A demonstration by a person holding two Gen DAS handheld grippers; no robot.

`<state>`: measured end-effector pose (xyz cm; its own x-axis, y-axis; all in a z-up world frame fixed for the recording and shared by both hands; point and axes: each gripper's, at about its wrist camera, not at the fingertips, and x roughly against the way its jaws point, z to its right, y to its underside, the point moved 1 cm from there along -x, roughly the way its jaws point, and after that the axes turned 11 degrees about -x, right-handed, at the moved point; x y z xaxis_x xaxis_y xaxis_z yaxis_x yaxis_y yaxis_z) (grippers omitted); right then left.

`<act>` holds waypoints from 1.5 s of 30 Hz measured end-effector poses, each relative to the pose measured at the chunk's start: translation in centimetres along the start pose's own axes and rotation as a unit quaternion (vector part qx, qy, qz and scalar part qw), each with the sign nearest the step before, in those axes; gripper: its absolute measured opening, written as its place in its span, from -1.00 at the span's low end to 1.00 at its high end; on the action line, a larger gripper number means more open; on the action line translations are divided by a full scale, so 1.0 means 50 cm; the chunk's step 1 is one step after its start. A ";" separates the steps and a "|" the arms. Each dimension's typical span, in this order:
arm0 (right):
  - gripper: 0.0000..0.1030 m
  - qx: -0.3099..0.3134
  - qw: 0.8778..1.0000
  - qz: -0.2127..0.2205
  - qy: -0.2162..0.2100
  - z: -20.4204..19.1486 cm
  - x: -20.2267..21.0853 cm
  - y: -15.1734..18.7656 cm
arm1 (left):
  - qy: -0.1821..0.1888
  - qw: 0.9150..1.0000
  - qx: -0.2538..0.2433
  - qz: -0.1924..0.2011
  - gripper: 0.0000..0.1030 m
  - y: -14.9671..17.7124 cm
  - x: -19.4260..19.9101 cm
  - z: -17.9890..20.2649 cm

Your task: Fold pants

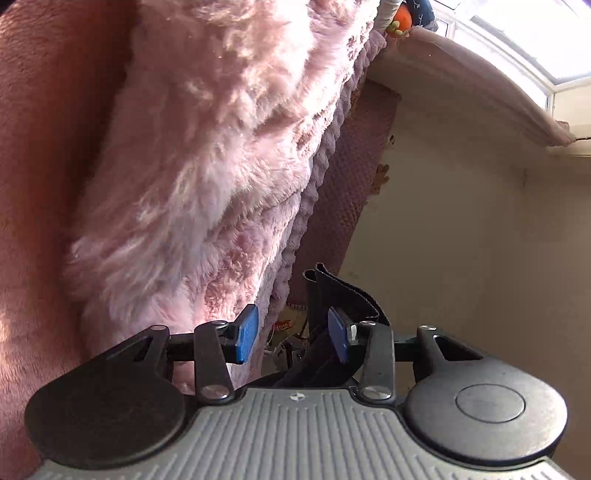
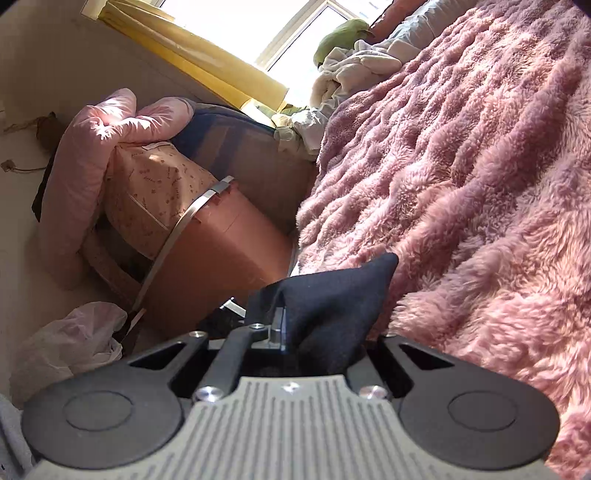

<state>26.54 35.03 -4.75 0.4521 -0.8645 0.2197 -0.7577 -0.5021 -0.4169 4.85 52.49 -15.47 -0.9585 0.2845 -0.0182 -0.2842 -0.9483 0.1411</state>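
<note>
Left wrist view: the left gripper [image 1: 293, 334] is seen with its jaws spread, blue pads well apart. A folded band of the black pants [image 1: 345, 295] rises through the gap, lying against the right-hand pad [image 1: 339, 334] only; the left-hand pad is clear of the cloth. No pinch is made on this side. The view is rolled, so that the pink furry blanket [image 1: 207, 147] covering the bed fills the left and centre, with the blanket's edge just beside the left-hand pad. A cream wall [image 1: 461, 240] is seen to the right, a window [image 1: 535, 33] at the upper right corner.

Right wrist view: the right gripper [image 2: 295, 328] is seen with its jaws pressed together on a bunched corner of the pants [image 2: 332, 295]; the dark cloth is draped over the jaws and peaks above them. The held corner is at the edge of the bed, the blanket [image 2: 461, 166] just to its right. Beside the bed, a brown bin [image 2: 221, 266] stuffed with pink bedding [image 2: 110, 147] is noted, and a plastic bag [image 2: 70, 339] on the floor.
</note>
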 end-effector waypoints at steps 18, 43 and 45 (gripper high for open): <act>-0.76 0.077 0.986 0.010 0.151 -0.021 -0.041 -0.034 | -0.092 0.990 0.000 0.105 -0.11 -0.051 0.096 0.014; -1.00 0.005 0.999 -0.042 -0.011 -0.047 -0.071 -0.033 | -0.098 0.989 -0.065 0.087 -0.09 -0.053 0.140 0.041; -1.00 -0.010 0.998 -0.055 0.019 -0.002 -0.093 -0.034 | -0.099 0.989 -0.064 0.086 -0.09 -0.056 0.130 0.043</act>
<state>25.70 39.90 -4.95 0.5141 -0.8046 0.2972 -0.7141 -0.5934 -0.3715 -0.52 57.28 -13.85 -0.9734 0.1275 0.1904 -0.1301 -0.9915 -0.0014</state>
